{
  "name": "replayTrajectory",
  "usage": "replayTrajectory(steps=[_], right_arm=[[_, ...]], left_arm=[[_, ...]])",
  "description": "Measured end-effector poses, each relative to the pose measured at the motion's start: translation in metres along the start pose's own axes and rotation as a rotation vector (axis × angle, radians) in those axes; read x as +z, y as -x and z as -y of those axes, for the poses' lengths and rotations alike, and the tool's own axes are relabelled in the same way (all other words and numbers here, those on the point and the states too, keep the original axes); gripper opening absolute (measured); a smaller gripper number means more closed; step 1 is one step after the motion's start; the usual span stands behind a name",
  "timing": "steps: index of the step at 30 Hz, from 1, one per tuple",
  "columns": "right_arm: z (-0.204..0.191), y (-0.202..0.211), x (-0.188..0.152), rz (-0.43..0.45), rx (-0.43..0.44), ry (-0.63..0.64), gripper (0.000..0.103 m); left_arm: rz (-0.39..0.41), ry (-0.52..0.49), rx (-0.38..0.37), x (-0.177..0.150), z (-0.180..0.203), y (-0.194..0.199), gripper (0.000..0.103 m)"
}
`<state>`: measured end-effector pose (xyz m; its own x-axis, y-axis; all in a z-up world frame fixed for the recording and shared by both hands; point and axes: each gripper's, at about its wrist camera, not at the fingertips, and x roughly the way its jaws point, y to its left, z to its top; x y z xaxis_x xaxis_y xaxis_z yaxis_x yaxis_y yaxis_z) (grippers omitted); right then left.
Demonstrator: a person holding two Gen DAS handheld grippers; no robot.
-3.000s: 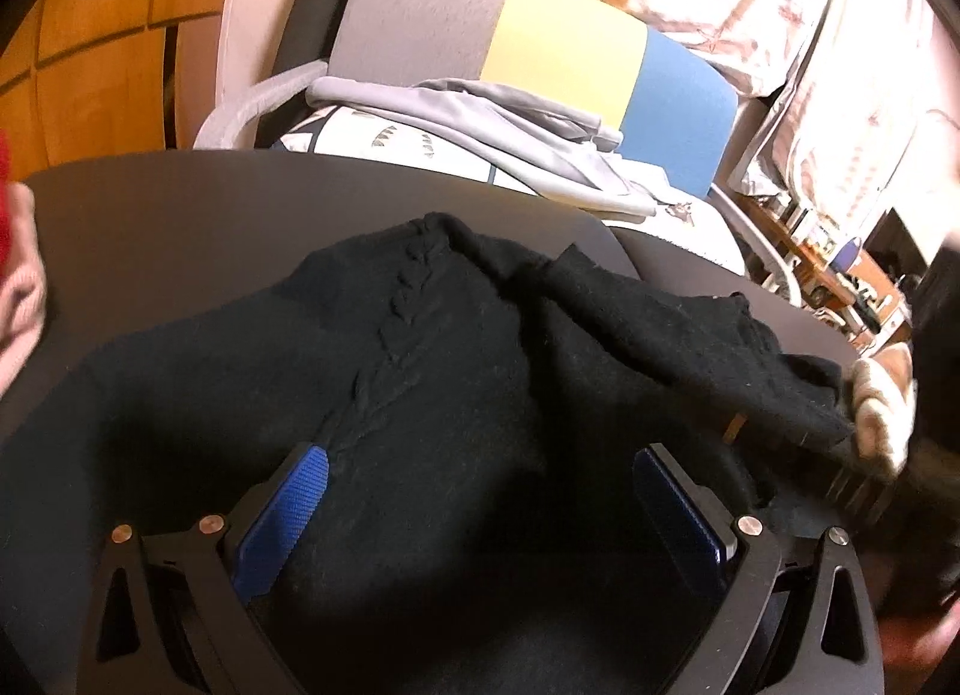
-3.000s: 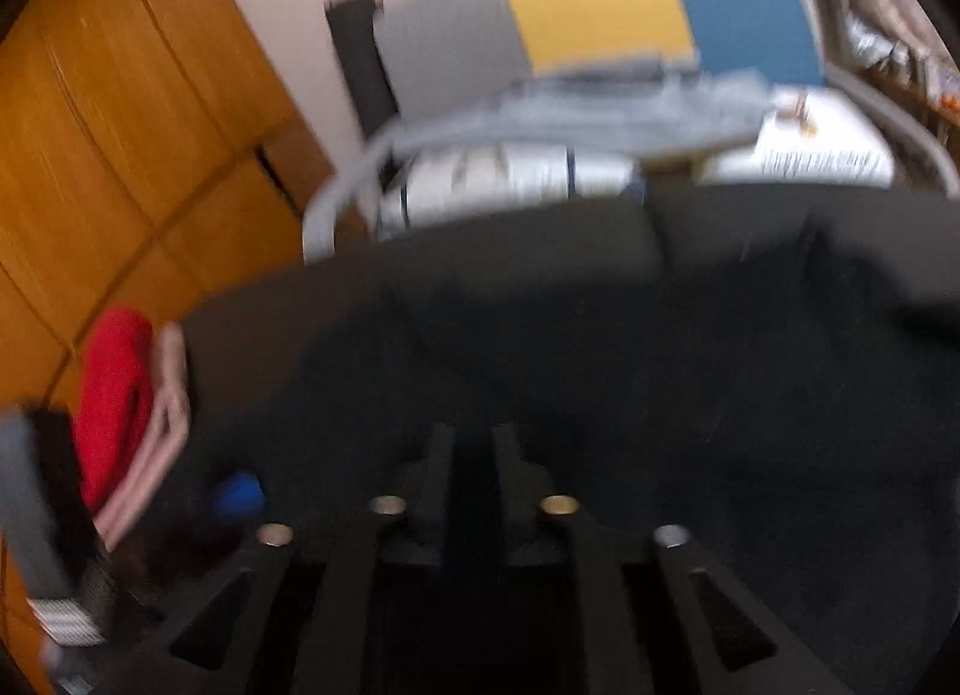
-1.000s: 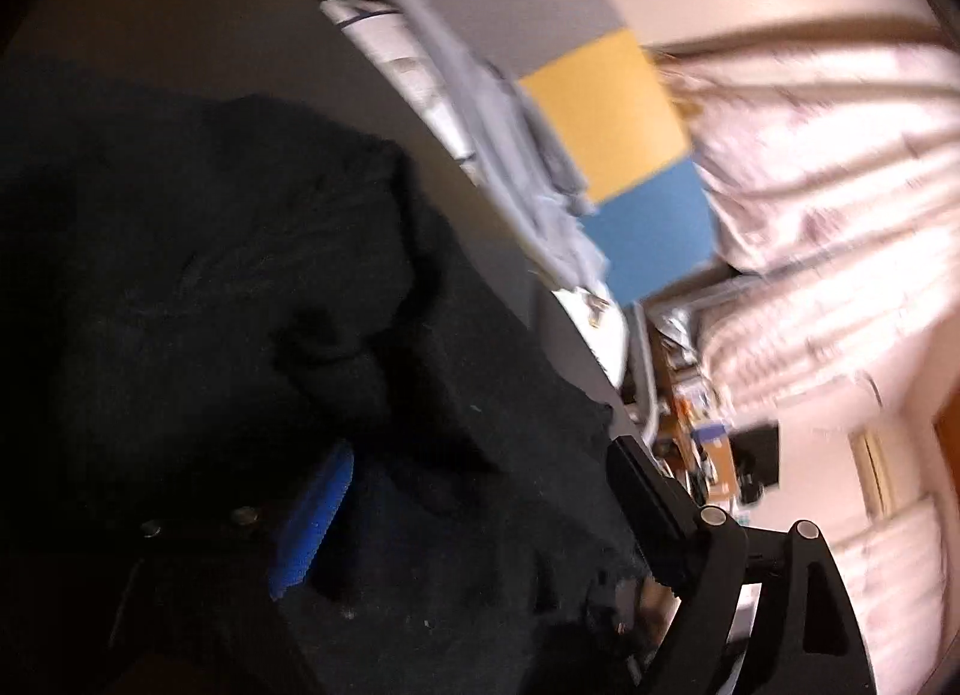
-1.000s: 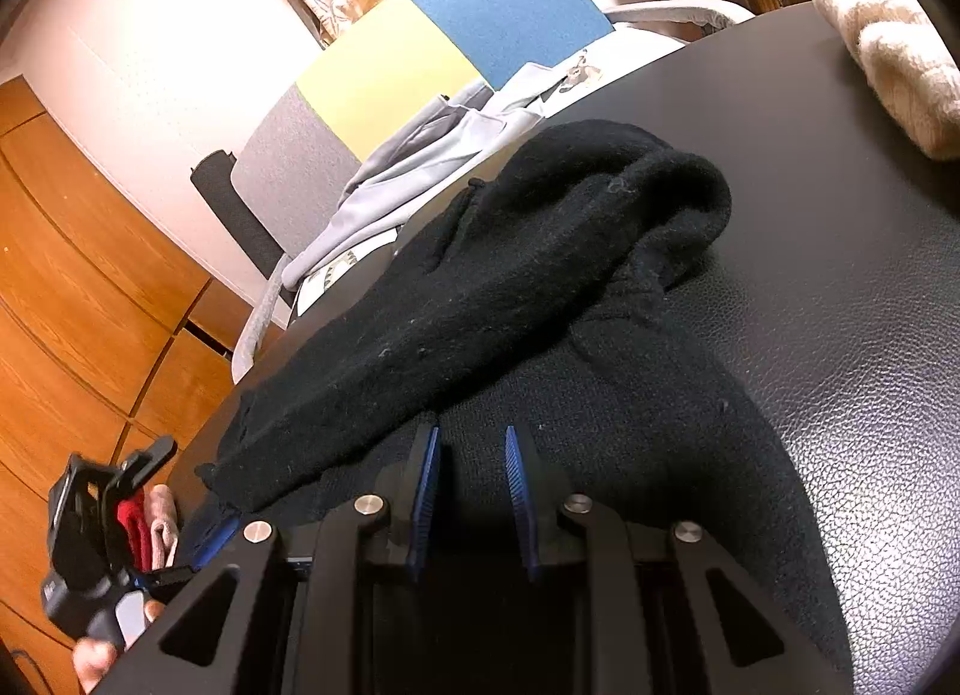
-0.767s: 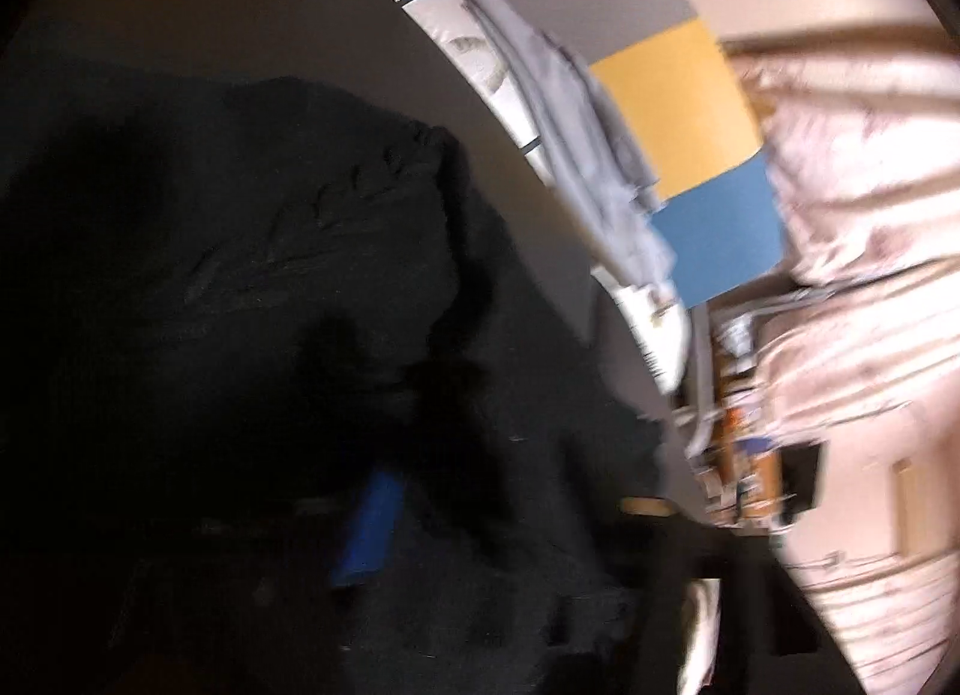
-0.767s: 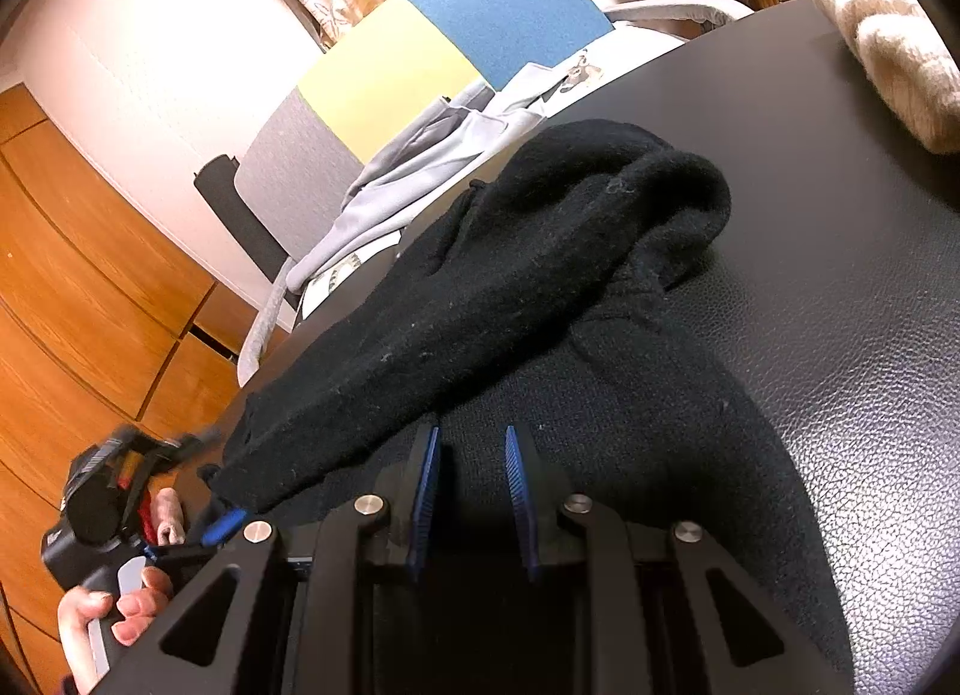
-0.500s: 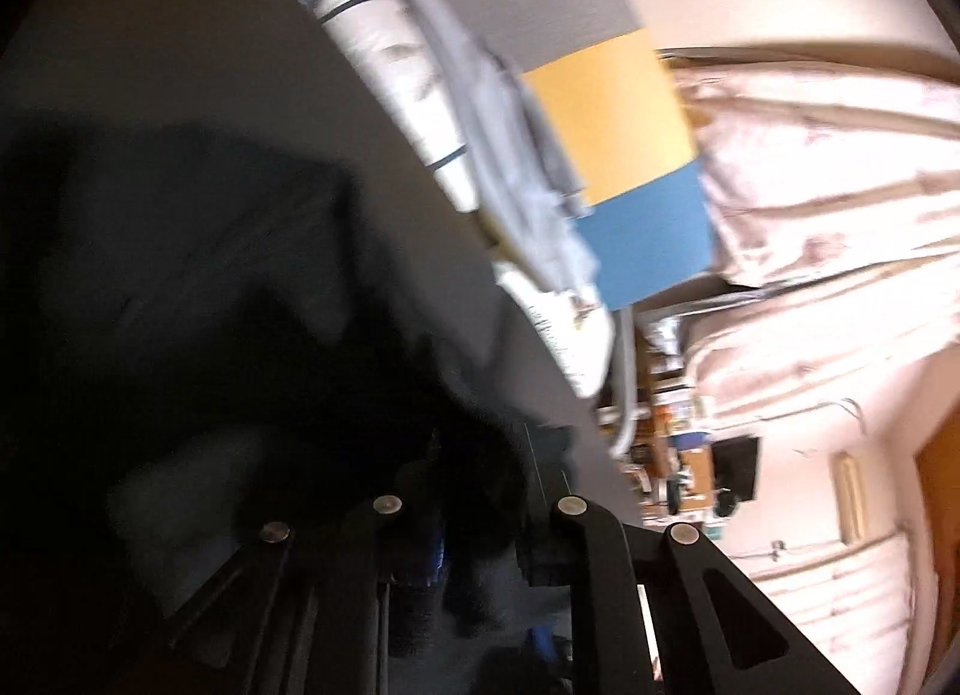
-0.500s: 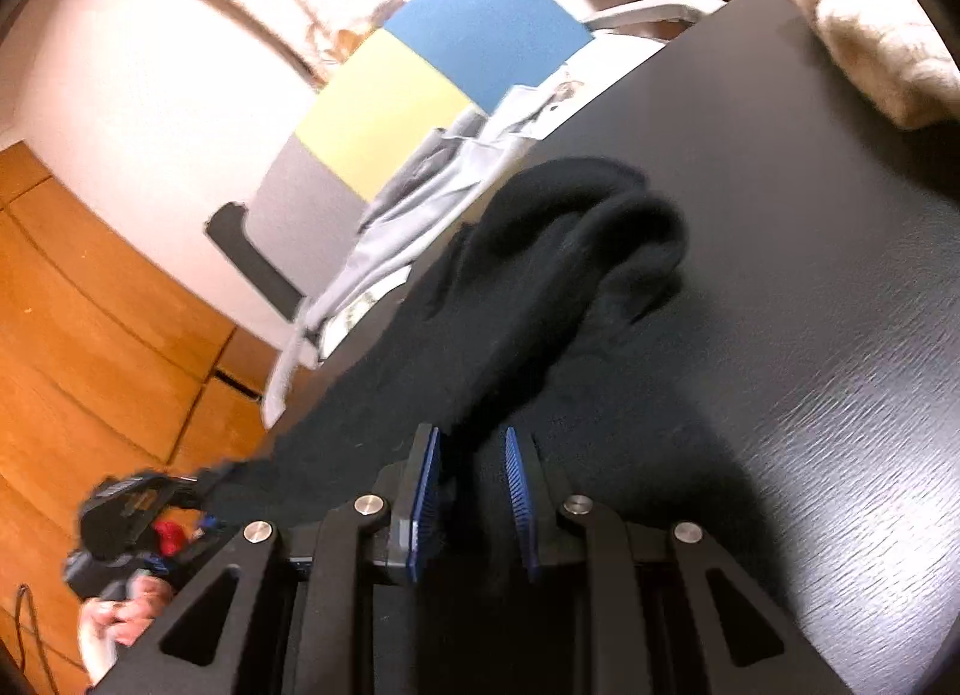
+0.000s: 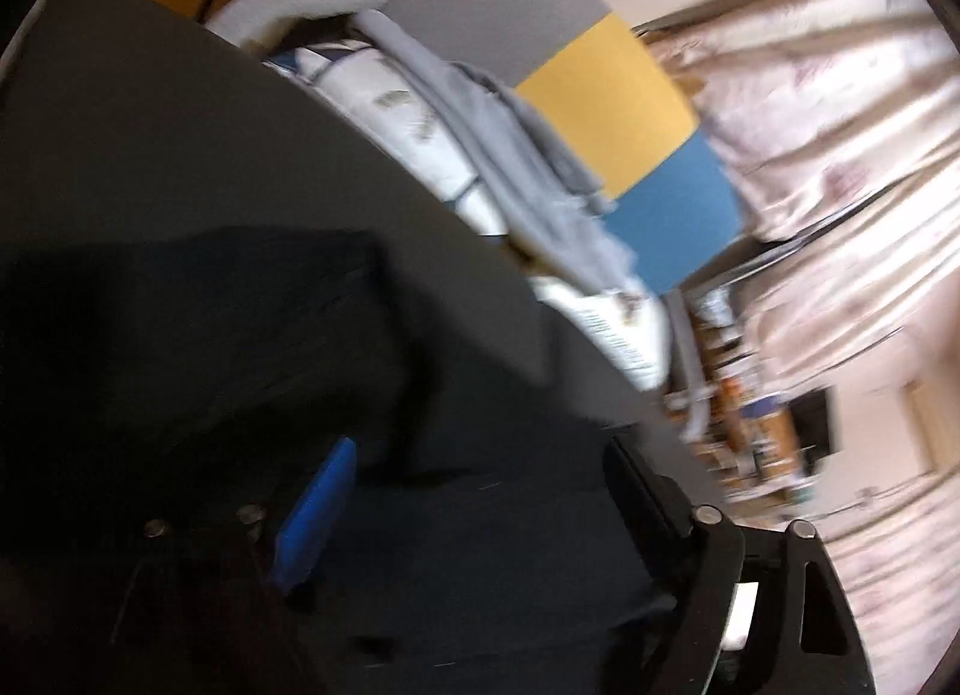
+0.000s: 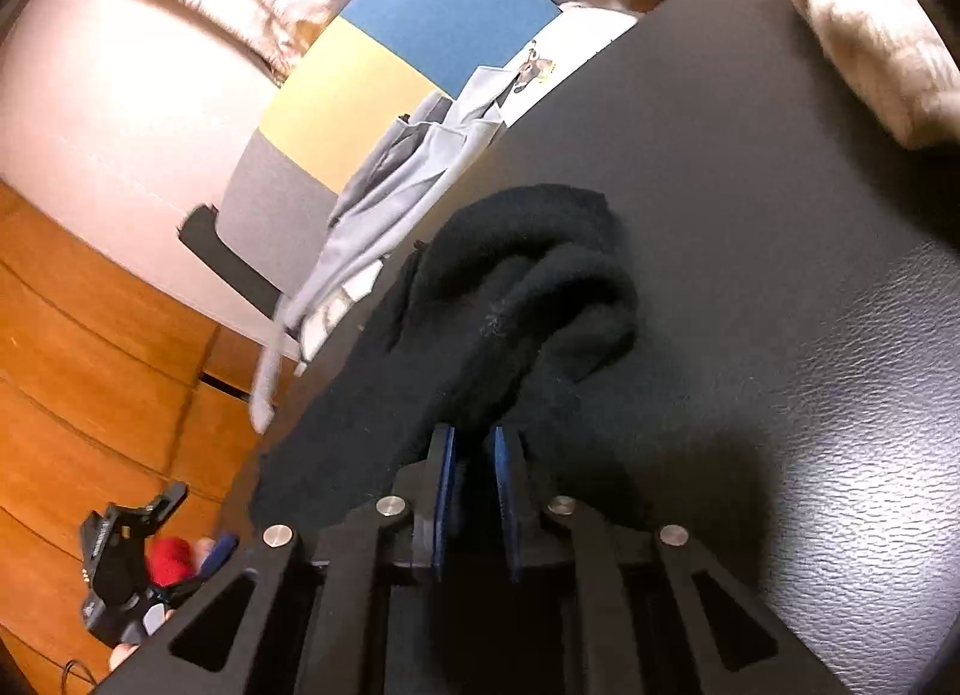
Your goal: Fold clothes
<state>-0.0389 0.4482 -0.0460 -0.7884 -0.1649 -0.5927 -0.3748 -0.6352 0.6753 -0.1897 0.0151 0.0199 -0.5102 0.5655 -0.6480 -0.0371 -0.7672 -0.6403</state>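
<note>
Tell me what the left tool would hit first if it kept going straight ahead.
Probably the black sweater. The left tool is open, and dark knit lies just ahead of its blue pad over the table. The picture is blurred, so depth is uncertain.

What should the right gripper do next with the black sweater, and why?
Probably carry the pinched fold across and lay it flat. The right gripper is shut on the black sweater, which hangs bunched above the dark table, while the left gripper is open and holds nothing.
</note>
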Motion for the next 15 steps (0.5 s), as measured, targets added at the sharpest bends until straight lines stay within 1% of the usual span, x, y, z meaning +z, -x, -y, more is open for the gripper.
replayTrajectory(steps=[1, 2, 5, 8, 9, 10, 11, 12, 13, 14, 15], right_arm=[[-0.001, 0.000, -0.001, 0.001, -0.008, 0.010, 0.015], [0.000, 0.000, -0.003, -0.001, -0.014, 0.012, 0.015], [0.006, -0.002, -0.007, -0.003, -0.011, -0.011, 0.014], [0.008, -0.002, -0.011, 0.022, -0.007, 0.001, 0.014], [0.006, -0.002, -0.012, 0.027, -0.011, 0.012, 0.014], [0.005, -0.002, -0.012, 0.029, -0.015, 0.019, 0.014], [0.005, -0.002, -0.011, 0.029, -0.014, 0.020, 0.014], [0.005, -0.002, -0.010, 0.028, -0.010, 0.014, 0.014], [0.006, -0.001, -0.010, 0.029, -0.004, 0.008, 0.014], [0.006, 0.001, -0.009, 0.032, 0.005, 0.001, 0.014], [0.006, 0.003, -0.008, 0.036, 0.014, -0.003, 0.017]], left_arm=[[-0.006, -0.026, 0.046, -0.005, -0.002, -0.002, 0.084], [-0.012, -0.052, 0.074, -0.009, -0.004, -0.004, 0.084], [-0.024, -0.100, 0.097, -0.020, -0.012, -0.007, 0.086], [-0.048, -0.138, 0.097, -0.025, -0.013, -0.012, 0.086], [-0.057, -0.150, 0.096, -0.027, -0.014, -0.014, 0.085], [-0.066, -0.163, 0.094, -0.028, -0.014, -0.015, 0.080], [-0.075, -0.175, 0.092, -0.030, -0.014, -0.017, 0.069], [-0.084, -0.187, 0.090, -0.032, -0.014, -0.019, 0.028], [-0.090, -0.181, 0.073, -0.031, -0.015, -0.018, 0.010], [-0.092, -0.153, 0.036, -0.029, -0.015, -0.014, 0.010], [-0.094, -0.125, 0.000, -0.027, -0.016, -0.011, 0.010]])
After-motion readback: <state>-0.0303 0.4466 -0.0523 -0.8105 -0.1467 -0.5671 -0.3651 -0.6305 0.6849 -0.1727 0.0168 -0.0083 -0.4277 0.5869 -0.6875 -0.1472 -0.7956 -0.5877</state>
